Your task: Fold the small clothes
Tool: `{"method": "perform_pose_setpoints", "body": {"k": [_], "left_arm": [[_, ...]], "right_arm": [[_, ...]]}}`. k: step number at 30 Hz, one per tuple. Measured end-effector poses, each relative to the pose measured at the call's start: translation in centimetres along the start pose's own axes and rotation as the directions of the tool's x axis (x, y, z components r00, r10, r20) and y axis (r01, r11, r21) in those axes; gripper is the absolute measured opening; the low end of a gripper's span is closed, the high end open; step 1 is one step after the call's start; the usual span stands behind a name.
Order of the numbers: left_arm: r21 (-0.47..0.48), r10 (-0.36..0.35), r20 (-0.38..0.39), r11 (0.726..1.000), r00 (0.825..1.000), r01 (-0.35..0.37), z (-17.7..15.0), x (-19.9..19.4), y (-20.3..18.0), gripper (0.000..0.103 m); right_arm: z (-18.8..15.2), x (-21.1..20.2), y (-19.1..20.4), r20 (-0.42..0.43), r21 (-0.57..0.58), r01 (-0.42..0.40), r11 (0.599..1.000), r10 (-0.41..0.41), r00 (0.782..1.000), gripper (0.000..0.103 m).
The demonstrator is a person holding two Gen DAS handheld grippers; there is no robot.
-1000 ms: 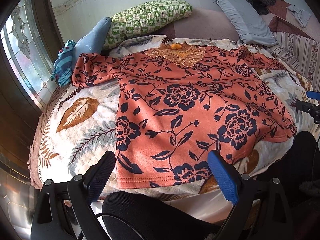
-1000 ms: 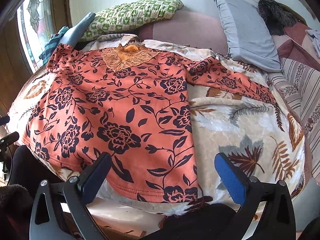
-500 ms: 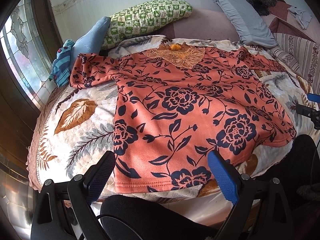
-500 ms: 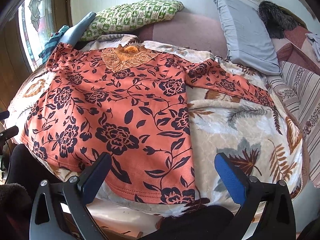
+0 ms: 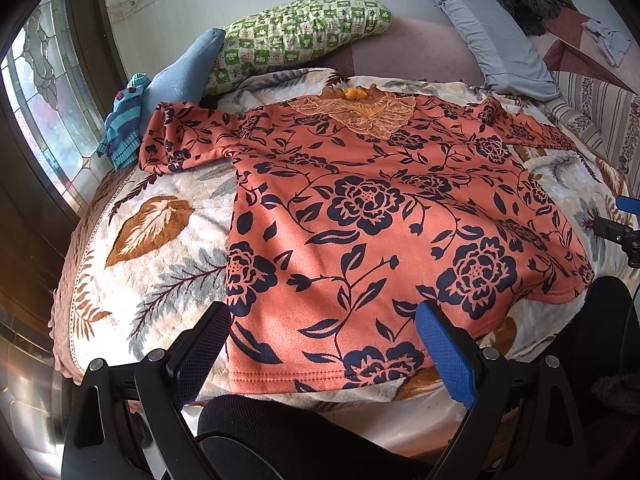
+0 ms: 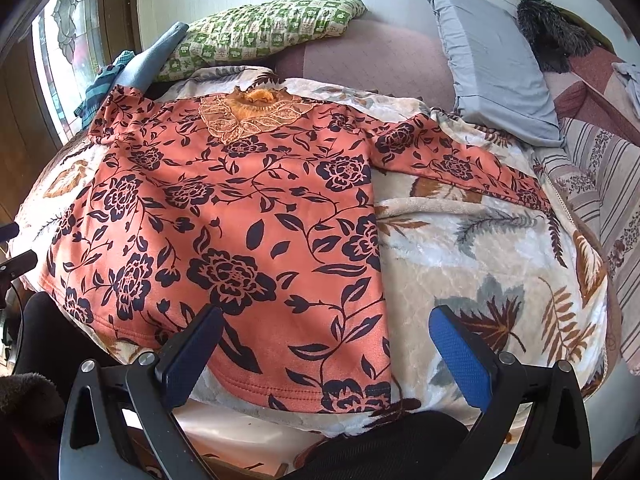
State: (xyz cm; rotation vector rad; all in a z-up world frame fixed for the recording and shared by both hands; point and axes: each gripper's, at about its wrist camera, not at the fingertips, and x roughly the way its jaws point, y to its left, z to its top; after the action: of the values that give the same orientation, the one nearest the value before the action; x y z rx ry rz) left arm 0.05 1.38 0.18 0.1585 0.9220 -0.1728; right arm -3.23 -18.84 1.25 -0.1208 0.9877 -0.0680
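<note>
An orange long-sleeved top with dark blue flowers lies spread flat, front up, on a leaf-patterned blanket, lace collar at the far side, both sleeves stretched outward. My left gripper hovers open over the hem's left corner, holding nothing. My right gripper is open too, above the hem's right corner, nothing between its fingers. Part of the right gripper shows at the right edge of the left wrist view.
A green checked pillow, a blue pillow and a grey pillow lie at the bed's far side. A striped blue garment sits by the window on the left. A person's dark-clad legs are at the near bed edge.
Both grippers have shifted slightly; the top sits a little lower and nearer in both views. The fingers stay open and the garment itself has not moved.
</note>
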Motion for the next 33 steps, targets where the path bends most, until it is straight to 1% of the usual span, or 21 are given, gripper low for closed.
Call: {"method": "perform_pose_setpoints", "body": {"k": [6, 16, 24, 33], "left_arm": [[0.006, -0.001, -0.012, 1.0, 1.0, 0.001, 0.4, 0.5, 0.2, 0.094], [0.017, -0.001, -0.009, 1.0, 1.0, 0.002, 0.8, 0.9, -0.2, 0.094], [0.021, 0.001, -0.025, 1.0, 1.0, 0.0, 1.5, 1.6, -0.6, 0.094], [0.042, 0.009, 0.002, 0.999, 1.0, -0.009, 1.9, 1.2, -1.4, 0.094]], "right_arm": [[0.0, -0.1, -0.3, 0.006, 0.022, -0.009, 1.0, 0.009, 1.0, 0.103], [0.2, 0.2, -0.2, -0.004, 0.017, -0.002, 1.0, 0.002, 1.0, 0.103], [0.5, 0.9, -0.5, -0.006, 0.025, -0.017, 1.0, 0.017, 1.0, 0.103], [0.7, 1.1, -0.4, -0.002, 0.025, -0.021, 0.999, 0.021, 1.0, 0.103]]}}
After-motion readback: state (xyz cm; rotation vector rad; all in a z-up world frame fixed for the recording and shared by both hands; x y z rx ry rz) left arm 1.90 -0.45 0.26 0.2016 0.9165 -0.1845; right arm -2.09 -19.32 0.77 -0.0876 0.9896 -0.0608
